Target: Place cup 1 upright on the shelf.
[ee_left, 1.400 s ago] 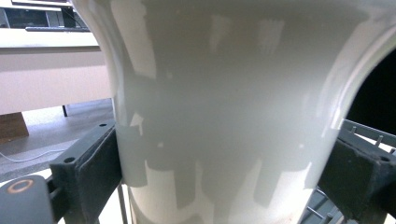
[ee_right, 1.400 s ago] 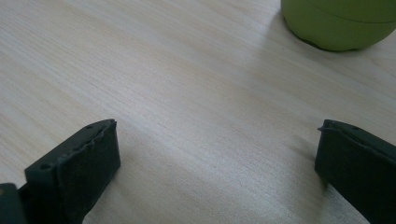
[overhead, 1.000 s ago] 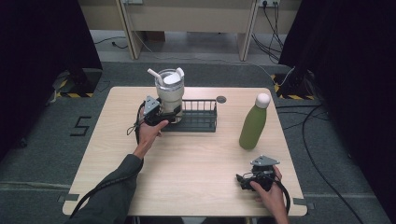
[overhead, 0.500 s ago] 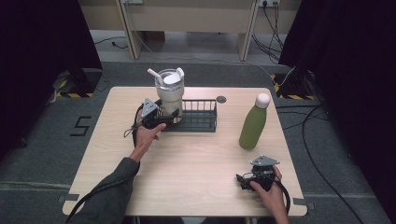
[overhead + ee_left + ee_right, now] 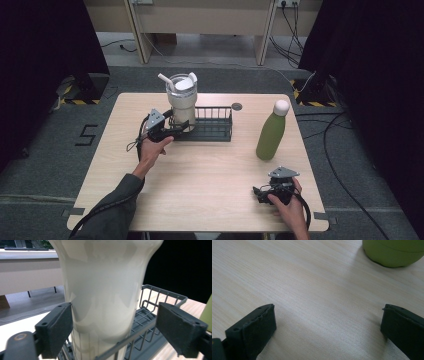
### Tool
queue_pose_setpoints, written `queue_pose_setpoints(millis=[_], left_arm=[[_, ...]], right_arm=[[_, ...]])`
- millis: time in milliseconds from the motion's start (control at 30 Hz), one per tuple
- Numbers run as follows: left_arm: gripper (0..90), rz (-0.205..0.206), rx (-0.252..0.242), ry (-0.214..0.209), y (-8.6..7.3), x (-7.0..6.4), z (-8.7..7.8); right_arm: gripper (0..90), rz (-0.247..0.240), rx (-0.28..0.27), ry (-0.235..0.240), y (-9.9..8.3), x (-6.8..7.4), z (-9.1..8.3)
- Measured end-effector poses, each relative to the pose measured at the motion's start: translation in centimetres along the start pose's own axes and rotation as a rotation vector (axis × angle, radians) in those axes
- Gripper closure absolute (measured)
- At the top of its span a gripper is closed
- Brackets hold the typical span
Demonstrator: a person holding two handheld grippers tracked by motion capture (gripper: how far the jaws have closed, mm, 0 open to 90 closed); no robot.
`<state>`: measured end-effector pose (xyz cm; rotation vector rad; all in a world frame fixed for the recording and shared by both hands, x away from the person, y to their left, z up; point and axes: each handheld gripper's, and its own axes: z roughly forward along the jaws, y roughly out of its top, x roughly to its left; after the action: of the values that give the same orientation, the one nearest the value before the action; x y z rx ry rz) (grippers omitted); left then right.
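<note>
A cream tumbler (image 5: pixel 181 102) with a lid and straw stands upright in the left end of a dark wire rack (image 5: pixel 216 126) at the back of the table. My left gripper (image 5: pixel 179 128) is open with a jaw on either side of the tumbler's lower part. In the left gripper view the left pad (image 5: pixel 56 327) is against the tumbler (image 5: pixel 105 290), and the right pad (image 5: pixel 178 328) stands off it over the rack (image 5: pixel 160 298). My right gripper (image 5: pixel 258 192) rests open on the table near the front right, nothing between its jaws (image 5: pixel 327 332).
A green bottle (image 5: pixel 271 132) with a white cap stands upright right of the rack, its base (image 5: pixel 394 251) just ahead of the right gripper. A small dark disc (image 5: pixel 237 106) lies behind the rack. The wooden table (image 5: pixel 210 180) has floor and cables around it.
My left hand and gripper have shifted slightly left and back toward the near side. The tumbler has stayed in the rack. My right gripper has not moved.
</note>
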<state>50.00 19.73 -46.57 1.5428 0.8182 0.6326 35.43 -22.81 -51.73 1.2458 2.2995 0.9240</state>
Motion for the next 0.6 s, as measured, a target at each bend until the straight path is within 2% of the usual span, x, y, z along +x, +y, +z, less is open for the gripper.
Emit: queue_pose_setpoints(millis=[100, 600], left_arm=[[14.5, -0.007, 0.0, -0.005, 0.1, 0.0, -0.3], [14.6, 0.012, 0.022, -0.045, 0.7, -1.2, -2.6]], right_arm=[[0.5, 0.0, 0.0, 0.0, 0.0, 0.0, 0.0], [0.5, 0.0, -0.001, 0.0, 0.0, 0.0, 0.0]])
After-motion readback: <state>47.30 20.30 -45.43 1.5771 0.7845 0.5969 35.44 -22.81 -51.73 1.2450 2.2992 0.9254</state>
